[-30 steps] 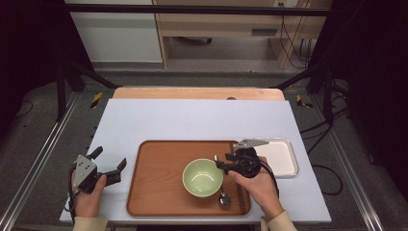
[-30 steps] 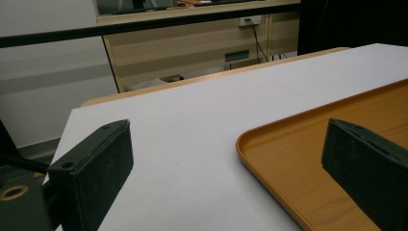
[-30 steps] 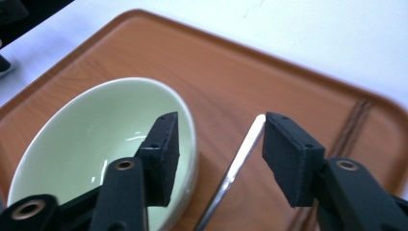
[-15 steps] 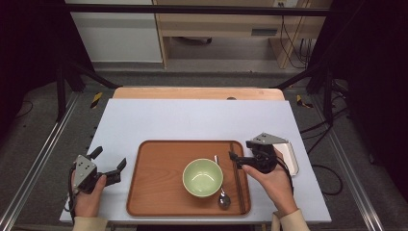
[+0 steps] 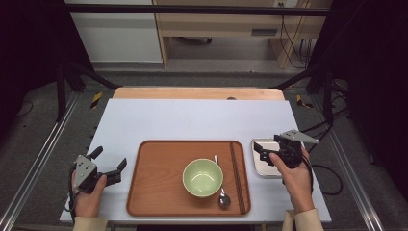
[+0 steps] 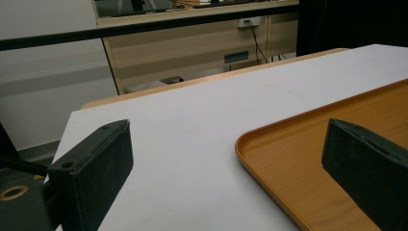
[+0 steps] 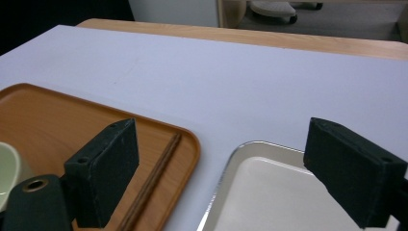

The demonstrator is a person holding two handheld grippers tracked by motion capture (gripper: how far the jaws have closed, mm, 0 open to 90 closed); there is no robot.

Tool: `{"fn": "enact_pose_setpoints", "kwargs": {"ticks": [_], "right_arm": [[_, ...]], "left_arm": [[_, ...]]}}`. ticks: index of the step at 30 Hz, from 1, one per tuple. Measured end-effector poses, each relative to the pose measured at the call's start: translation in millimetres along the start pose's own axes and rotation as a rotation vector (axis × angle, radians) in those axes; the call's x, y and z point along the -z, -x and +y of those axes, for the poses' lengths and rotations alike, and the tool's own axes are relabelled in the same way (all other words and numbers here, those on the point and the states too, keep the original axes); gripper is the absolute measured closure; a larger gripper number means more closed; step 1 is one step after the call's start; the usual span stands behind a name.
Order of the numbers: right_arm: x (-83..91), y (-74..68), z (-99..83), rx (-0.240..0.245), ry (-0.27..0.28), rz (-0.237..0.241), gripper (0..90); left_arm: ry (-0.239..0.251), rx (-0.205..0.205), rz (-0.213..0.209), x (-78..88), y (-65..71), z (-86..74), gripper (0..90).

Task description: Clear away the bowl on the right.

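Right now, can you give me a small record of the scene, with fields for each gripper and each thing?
left gripper: open, empty, left of the tray
right gripper: open, empty, over the metal tray, jaws just opened
tray: brown, holds bowl, spoon, chopsticks
bowl: green, empty
spoon: right of bowl
chopsticks: along tray's right edge
metal tray: empty, right of the tray

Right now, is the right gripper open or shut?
Open. The right gripper has just been opening; its jaws stand wide apart above the metal tray, nothing between them.

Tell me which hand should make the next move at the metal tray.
Right. The right tool hangs open over the metal tray, with nothing between its jaws. The left tool sits open beyond the wooden tray, far from it.
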State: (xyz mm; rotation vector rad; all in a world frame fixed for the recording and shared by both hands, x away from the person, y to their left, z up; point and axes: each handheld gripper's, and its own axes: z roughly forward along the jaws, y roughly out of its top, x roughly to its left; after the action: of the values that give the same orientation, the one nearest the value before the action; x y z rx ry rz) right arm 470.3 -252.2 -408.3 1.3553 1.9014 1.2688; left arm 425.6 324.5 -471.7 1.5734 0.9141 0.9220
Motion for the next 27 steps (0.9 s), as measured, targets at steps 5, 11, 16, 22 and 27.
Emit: {"fn": "enact_pose_setpoints", "kwargs": {"ticks": [5, 11, 16, 22, 27], "right_arm": [[6.9, 16.0, -2.7, -0.031, 0.014, -0.037, 15.6], [13.0, 34.1, -7.8, -0.081, 0.015, -0.073, 18.7], [18.6, 47.9, -12.2, -0.114, 0.007, -0.106, 20.0], [23.5, 60.5, -16.8, -0.139, 0.002, -0.136, 22.9], [25.4, 69.9, -22.6, -0.159, -0.011, -0.167, 26.2]], "left_arm": [[0.001, -0.002, 0.001, 0.2, -0.3, 0.1, 3.5], [-0.002, -0.003, -0.001, 0.0, 0.1, 0.1, 3.5], [-0.001, -0.003, -0.001, 0.1, 0.0, 0.1, 3.5], [-0.002, -0.004, 0.0, -0.2, 0.2, 0.0, 3.6], [0.001, -0.003, -0.002, -0.1, 0.4, 0.1, 3.5]]}}
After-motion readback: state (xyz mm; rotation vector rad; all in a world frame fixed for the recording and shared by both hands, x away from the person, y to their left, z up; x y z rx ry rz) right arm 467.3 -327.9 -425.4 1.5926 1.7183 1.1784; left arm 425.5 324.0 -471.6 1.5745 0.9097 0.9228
